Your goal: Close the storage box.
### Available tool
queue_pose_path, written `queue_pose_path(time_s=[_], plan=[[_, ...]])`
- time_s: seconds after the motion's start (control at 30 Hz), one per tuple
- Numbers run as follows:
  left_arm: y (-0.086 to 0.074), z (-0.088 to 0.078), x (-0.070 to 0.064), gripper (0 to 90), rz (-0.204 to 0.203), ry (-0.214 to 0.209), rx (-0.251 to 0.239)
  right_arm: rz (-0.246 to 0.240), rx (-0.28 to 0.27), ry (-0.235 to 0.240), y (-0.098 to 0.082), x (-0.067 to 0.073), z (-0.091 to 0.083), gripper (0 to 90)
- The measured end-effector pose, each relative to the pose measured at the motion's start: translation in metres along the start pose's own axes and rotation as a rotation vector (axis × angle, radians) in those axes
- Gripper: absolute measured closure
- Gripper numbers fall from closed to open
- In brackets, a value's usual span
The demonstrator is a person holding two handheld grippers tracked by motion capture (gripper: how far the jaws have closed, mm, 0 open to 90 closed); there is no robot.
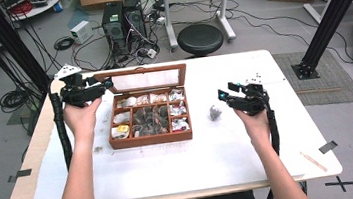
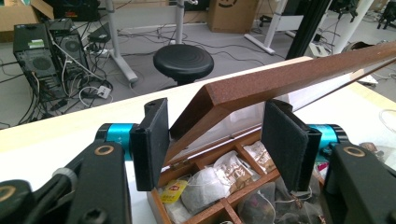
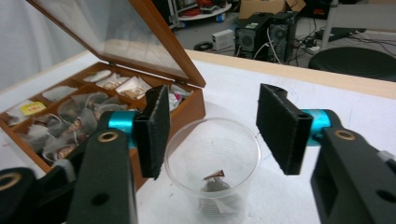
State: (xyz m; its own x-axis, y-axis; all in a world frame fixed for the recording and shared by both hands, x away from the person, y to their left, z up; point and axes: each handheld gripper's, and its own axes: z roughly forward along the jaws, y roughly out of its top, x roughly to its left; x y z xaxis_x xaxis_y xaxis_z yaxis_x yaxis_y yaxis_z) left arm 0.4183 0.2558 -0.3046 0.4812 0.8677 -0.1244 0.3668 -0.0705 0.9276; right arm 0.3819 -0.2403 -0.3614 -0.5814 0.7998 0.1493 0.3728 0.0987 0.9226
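Two grippers: one in each hand, both over the white-covered counter (image 1: 182, 164).
Left gripper (image 1: 106, 83): held at the left rear corner of the brown wooden compartment box (image 1: 151, 138); jaws part-spread around the corner of the raised glass-paned wooden lid (image 2: 261, 88). Left pad looks to be against the lid edge, right pad apart from it; contact cannot be told for certain.
Lid: tilted up and back, hinged at the box's far side.
Box contents: paper and mesh tea bags (image 2: 205, 186) in several compartments, one with a yellow tag (image 2: 173, 190).
Right gripper (image 1: 224, 95): to the right of the box, jaws spread, pads clear on both sides of the clear plastic cup (image 3: 212, 168). No earlier picture to compare.
Cup: upright on the counter, just beside the box's right wall, below and between the jaws, touched by neither pad.
Cup contents: one dark tea bag (image 3: 214, 184) at the bottom, small tag uppermost.
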Motion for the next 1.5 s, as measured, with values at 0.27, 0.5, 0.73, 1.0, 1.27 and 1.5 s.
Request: queue_pose_path(time_s=[0.27,0.5,0.73,1.0,1.27,1.5], plan=[[0.000,0.000,-0.001,41.1,0.002,0.002,0.002,0.011,-0.043,0.024,0.004,-0.001,-0.005,32.4],[0.000,0.000,-0.002,40.9,0.007,0.004,0.008,0.007,-0.050,0.030,0.008,0.000,-0.010,31.1],[0.000,0.000,-0.003,40.2,0.002,0.010,0.003,-0.001,-0.073,0.031,0.015,0.001,-0.018,30.9],[0.000,0.000,-0.003,40.0,0.004,0.011,0.004,0.005,-0.075,0.031,0.017,-0.003,-0.020,30.7],[0.000,0.000,-0.004,40.0,0.006,0.011,0.006,0.003,-0.075,0.034,0.017,-0.003,-0.021,30.4],[-0.001,0.000,-0.004,39.9,0.006,0.013,0.005,0.006,-0.074,0.035,0.017,-0.003,-0.022,30.0]])
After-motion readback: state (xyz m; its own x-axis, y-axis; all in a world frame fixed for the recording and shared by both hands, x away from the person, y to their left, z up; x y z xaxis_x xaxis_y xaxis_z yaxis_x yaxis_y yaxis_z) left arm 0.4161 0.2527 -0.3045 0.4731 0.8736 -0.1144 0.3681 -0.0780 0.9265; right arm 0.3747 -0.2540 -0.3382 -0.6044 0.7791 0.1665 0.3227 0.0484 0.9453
